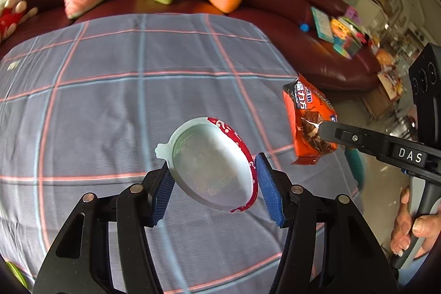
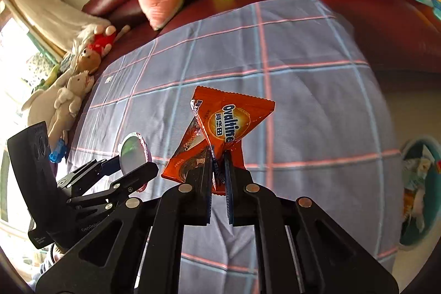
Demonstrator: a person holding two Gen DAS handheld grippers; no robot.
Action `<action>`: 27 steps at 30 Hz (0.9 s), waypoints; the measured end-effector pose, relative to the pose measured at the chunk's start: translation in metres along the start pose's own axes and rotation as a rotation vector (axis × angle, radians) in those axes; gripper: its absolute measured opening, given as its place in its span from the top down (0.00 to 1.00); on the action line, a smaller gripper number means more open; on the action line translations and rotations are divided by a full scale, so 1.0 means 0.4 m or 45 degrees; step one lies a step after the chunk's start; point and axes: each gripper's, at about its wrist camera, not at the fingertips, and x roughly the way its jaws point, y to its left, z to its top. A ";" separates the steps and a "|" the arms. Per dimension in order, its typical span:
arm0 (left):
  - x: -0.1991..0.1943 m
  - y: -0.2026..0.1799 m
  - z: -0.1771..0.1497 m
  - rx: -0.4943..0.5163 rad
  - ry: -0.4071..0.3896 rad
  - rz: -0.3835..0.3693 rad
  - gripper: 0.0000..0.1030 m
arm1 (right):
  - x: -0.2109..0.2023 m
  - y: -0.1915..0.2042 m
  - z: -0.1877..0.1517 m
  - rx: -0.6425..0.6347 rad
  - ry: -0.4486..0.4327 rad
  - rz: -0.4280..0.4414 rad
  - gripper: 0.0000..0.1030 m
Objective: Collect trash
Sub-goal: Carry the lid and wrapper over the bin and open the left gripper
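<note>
Over plaid tablecloth (image 1: 110,101), crumpled orange Ovaltine wrapper (image 2: 220,134), red-rimmed white lid (image 1: 212,164).

Teal basket (image 2: 421,194) cut off at edge, contents blurred.

Left gripper (image 1: 215,183) angling downward, jaws standing partway apart, right gripper (image 2: 219,175) alongside — jaws clamping tight, a hand (image 1: 413,225) wrapping its handle.

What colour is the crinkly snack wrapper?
The crinkly snack wrapper is orange with a round Ovaltine logo, clearest in the right wrist view.
</note>
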 end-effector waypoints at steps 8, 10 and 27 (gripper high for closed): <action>0.060 -0.195 0.020 0.157 0.057 -0.011 0.43 | -0.149 -0.222 -0.066 0.168 -0.129 -0.025 0.93; 0.073 -0.237 0.026 0.192 0.067 -0.006 0.43 | -0.185 -0.279 -0.085 0.210 -0.162 -0.026 0.92; 0.236 -0.622 0.008 0.494 0.199 -0.079 0.43 | -0.409 -0.662 -0.273 0.573 -0.400 -0.145 0.92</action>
